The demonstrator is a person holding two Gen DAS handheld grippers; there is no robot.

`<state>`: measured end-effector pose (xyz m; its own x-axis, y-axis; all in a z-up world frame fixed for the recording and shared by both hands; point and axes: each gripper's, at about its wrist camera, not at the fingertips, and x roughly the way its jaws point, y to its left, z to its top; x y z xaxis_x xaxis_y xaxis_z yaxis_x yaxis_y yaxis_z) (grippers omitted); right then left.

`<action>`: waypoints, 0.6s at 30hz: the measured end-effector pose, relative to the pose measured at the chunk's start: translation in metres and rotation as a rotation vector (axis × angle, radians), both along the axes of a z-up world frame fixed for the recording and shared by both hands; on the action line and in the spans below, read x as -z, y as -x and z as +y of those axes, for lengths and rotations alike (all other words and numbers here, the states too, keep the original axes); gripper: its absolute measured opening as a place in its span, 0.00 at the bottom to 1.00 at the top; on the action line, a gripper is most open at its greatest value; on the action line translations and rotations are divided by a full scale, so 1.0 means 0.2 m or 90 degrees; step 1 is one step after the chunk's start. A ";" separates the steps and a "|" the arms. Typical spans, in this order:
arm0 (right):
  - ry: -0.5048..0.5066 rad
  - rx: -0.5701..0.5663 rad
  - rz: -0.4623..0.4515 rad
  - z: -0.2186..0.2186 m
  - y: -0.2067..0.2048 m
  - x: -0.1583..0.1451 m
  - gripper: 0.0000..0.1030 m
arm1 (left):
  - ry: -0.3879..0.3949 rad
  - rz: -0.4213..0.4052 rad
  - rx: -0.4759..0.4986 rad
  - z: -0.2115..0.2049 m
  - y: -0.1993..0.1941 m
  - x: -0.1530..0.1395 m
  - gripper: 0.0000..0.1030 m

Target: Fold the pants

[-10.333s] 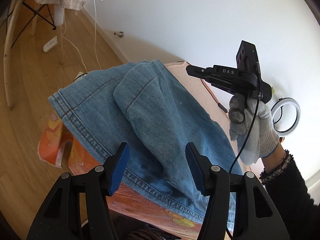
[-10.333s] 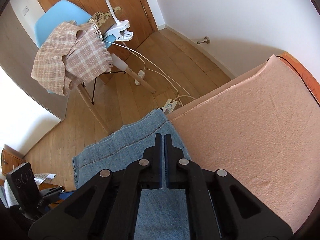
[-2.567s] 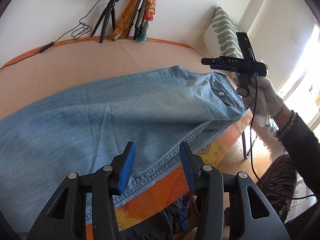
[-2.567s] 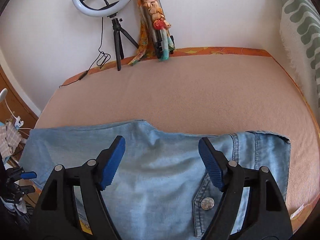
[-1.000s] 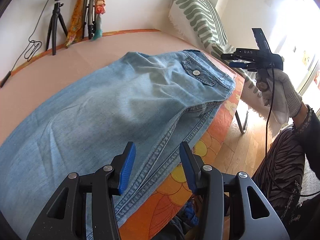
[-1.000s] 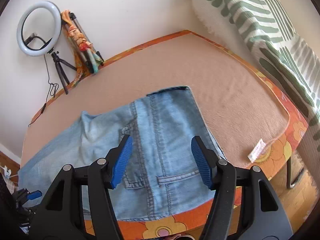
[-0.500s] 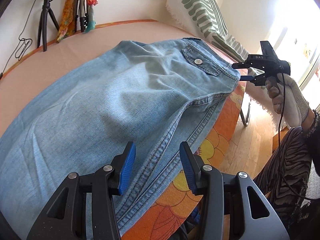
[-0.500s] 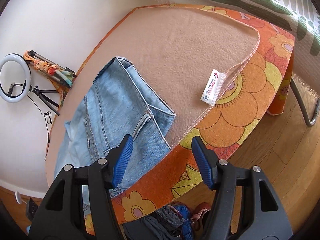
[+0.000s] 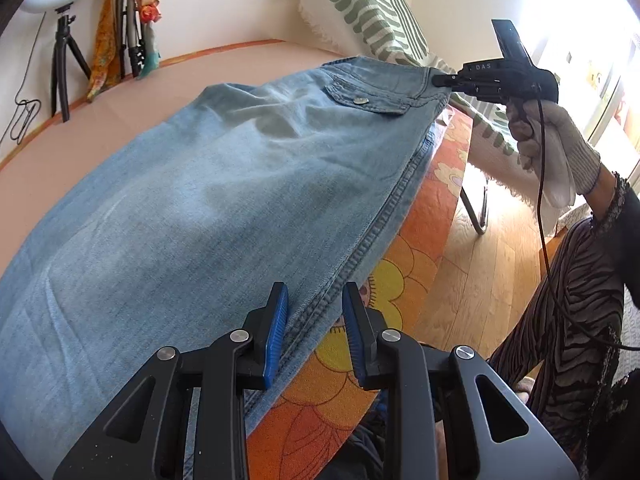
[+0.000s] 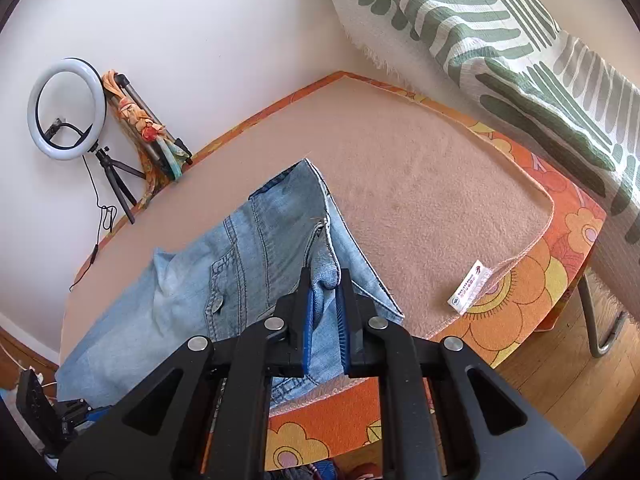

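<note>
**Entry: denim jeans, waistband end lifted for the fold**

- Item: light blue jeans point(image 9: 224, 184), laid lengthwise on a peach fleece blanket point(image 10: 432, 184) over an orange floral cover point(image 10: 532, 280). Near side seam runs along the table edge; waistband end with buttoned back pocket point(image 9: 362, 98) lies at the person's right.
- Right gripper point(image 10: 324, 300): blue pads pressed onto a bunched fold of the waistband, pinching it and raising it off the blanket. In the left wrist view its tip meets the waistband corner.
- Left gripper point(image 9: 314, 312): fingers spread, holding nothing, poised just over the side seam near the table edge.
- Handling note (judgement): the waist end appears ready to be carried toward the leg end. Advisable: keep the pinch deep enough to catch both denim layers, lift evenly so the seam stays straight, and use the left gripper to pin or grip the near seam so the cloth does not slide off the edge.
- Surroundings: ring light on tripod point(image 10: 66, 108), striped green cushion point(image 10: 500, 36).
</note>
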<state>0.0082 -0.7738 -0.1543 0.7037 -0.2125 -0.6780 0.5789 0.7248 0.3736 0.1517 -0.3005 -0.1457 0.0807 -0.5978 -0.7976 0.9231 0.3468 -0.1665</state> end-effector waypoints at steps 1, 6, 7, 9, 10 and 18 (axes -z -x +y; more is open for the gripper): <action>0.008 -0.005 0.023 0.00 -0.02 0.03 0.11 | -0.010 -0.011 0.010 0.00 0.02 0.01 0.25; 0.001 -0.024 0.123 0.03 -0.06 0.19 0.15 | -0.012 -0.019 0.006 0.01 0.04 0.00 0.25; 0.002 -0.018 0.124 0.03 -0.05 0.19 0.18 | -0.007 -0.008 0.004 0.01 0.04 -0.01 0.25; 0.008 -0.004 0.120 0.02 -0.02 0.17 0.27 | 0.000 -0.005 -0.006 0.02 0.03 -0.03 0.25; 0.014 0.006 0.113 0.02 0.00 0.15 0.35 | 0.007 -0.003 -0.012 0.03 0.03 -0.05 0.25; 0.044 0.004 0.028 0.14 0.01 -0.03 0.54 | 0.092 0.038 -0.141 0.29 -0.06 -0.23 0.40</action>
